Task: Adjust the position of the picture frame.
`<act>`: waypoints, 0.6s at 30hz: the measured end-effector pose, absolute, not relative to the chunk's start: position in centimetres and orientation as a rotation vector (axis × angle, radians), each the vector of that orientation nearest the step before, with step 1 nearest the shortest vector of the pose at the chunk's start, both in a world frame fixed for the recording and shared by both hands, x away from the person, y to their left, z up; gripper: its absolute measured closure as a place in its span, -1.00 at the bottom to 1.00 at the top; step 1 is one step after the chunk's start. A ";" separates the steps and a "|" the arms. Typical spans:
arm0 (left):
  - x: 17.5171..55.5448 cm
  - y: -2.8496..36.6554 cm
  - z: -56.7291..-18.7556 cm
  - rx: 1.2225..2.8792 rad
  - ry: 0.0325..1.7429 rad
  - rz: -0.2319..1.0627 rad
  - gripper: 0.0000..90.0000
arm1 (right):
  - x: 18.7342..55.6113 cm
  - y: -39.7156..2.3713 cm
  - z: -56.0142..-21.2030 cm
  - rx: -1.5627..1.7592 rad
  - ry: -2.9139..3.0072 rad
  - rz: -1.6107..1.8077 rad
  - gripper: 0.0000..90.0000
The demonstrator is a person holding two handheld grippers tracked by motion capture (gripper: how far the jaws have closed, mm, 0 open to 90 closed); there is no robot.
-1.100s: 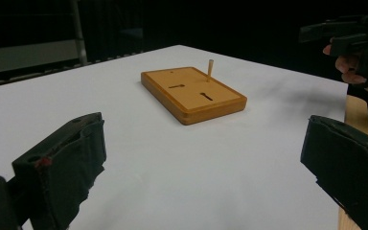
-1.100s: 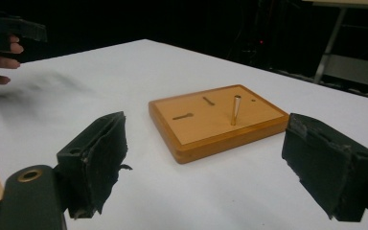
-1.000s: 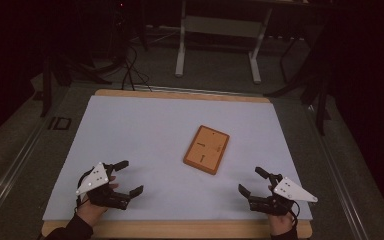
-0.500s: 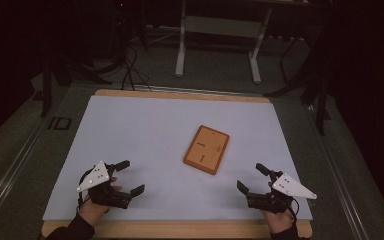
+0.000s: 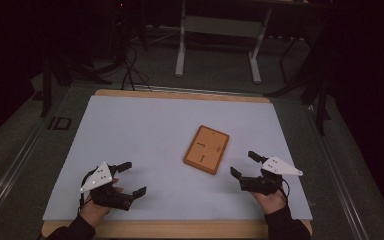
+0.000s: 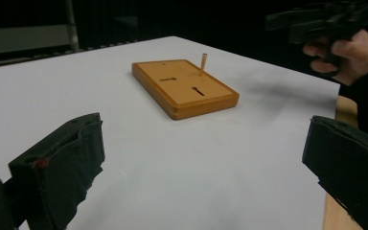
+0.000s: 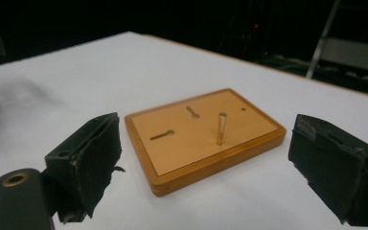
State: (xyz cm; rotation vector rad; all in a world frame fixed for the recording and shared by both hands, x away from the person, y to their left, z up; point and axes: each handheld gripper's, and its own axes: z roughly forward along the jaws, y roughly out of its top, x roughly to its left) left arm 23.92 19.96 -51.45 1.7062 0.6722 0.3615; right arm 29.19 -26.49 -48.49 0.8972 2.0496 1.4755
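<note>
Flanking the wooden board (image 5: 206, 149), left gripper (image 5: 128, 178) and right gripper (image 5: 243, 164), both spread, empty.

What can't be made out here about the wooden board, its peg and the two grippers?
- Wooden board, high view: the peg is too small to make out, and the slots read as faint marks.
- Peg, right gripper view: how deep it sits in the board is hidden by the board itself.
- Right gripper, left gripper view: dark, blurred and cut off by the top edge.
- Left gripper, high view: its underside is hidden by its own body.
</note>
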 end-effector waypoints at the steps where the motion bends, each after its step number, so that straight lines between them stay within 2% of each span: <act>1: 23.9 20.0 -51.4 1.706 0.672 0.361 -0.98 | 29.2 -26.5 -48.5 0.897 2.050 1.476 -0.77; 8: 23.9 19.8 -51.5 1.712 0.661 0.356 -0.97 | 31.6 -25.0 -49.1 0.917 2.097 1.470 -0.72; 11: 23.9 19.7 -51.5 1.713 0.659 0.350 -0.97 | 33.1 -24.2 -49.8 0.941 2.129 1.458 -0.49; 15: 23.9 19.7 -51.6 1.715 0.657 0.344 -0.97 | 34.0 -23.6 -50.4 0.940 2.155 1.429 -0.44; 18: 23.9 19.6 -51.6 1.719 0.655 0.341 -0.97 | 35.2 -22.9 -51.0 0.933 2.179 1.385 -0.21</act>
